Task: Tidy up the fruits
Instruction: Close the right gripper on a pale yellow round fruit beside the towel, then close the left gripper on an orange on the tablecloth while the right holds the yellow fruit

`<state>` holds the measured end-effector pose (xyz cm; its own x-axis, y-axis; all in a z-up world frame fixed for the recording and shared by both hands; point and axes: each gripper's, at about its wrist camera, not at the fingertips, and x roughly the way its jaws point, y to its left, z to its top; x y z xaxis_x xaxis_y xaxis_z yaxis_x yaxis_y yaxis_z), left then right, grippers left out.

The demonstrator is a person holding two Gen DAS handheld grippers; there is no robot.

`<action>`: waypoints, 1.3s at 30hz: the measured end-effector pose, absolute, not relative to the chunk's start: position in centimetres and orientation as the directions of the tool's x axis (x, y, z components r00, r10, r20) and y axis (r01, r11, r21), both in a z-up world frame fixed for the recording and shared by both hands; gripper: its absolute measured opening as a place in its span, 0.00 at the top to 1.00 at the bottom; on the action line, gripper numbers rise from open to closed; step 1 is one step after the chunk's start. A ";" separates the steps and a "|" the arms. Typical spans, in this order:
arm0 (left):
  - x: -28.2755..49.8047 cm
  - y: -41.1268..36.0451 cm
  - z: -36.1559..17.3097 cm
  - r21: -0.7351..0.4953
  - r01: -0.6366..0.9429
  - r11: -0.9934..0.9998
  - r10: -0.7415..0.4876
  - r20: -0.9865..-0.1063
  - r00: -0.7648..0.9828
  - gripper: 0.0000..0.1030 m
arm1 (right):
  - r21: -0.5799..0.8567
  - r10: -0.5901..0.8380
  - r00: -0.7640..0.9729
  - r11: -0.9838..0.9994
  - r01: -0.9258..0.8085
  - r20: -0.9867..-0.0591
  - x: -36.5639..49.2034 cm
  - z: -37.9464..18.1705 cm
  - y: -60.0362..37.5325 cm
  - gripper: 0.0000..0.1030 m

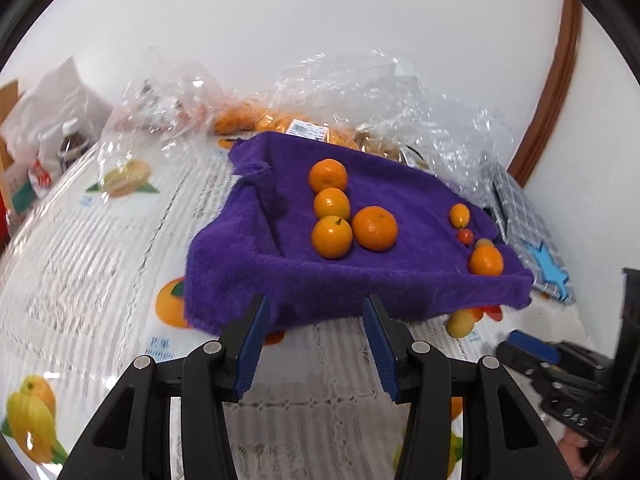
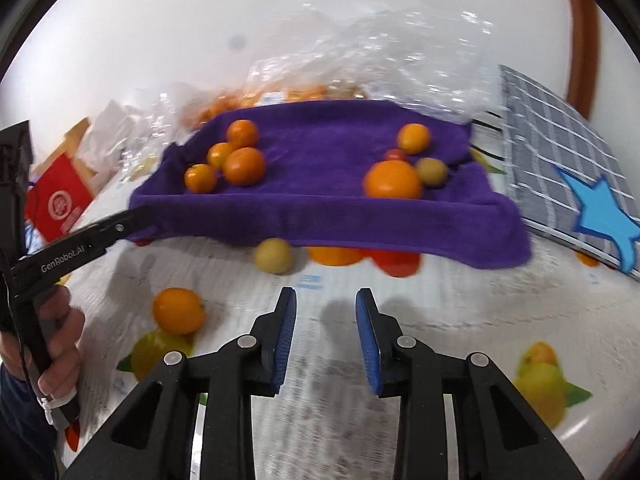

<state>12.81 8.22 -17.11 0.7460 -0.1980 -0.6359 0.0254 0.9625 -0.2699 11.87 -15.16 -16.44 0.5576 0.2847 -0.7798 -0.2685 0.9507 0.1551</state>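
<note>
On the purple towel [image 1: 288, 264], four oranges [image 1: 331, 204] cluster toward its left side, with smaller fruits near the right edge. A yellow-green fruit [image 2: 273, 255] lies on the surface at the towel's near edge. Both the left gripper [image 1: 316, 344] and right gripper [image 2: 326, 340] hover open and empty. Sorting seems midway; the stray fruit likely comes next. It is round, with no clear long axis.

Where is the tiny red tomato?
The tiny red tomato sits on the purple towel toward its right side, in the left wrist view, between the small oval orange fruit and the round orange.
</note>
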 end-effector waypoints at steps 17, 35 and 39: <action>11.3 10.0 -18.4 -0.375 0.005 0.927 -0.264 -0.643 0.719 0.57 | 0.160 0.332 0.480 0.917 -0.365 -0.812 16.1 -18.1 -12.0 0.76; 11.0 9.2 -18.2 -0.365 0.053 0.930 -0.290 -0.636 0.715 0.58 | 0.074 0.260 0.554 0.940 -0.334 -0.791 9.3 -17.1 -18.5 0.76; 10.6 8.5 -18.2 -0.351 0.084 0.932 -0.305 -0.642 0.703 0.58 | 0.088 0.264 0.552 0.942 -0.325 -0.791 9.4 -17.1 -18.8 0.76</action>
<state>10.62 8.54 -18.17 0.7033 -0.3054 -0.6420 0.0840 0.9324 -0.3515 9.41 -18.76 -17.10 0.5517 0.2638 -0.7912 -0.3247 0.9418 0.0876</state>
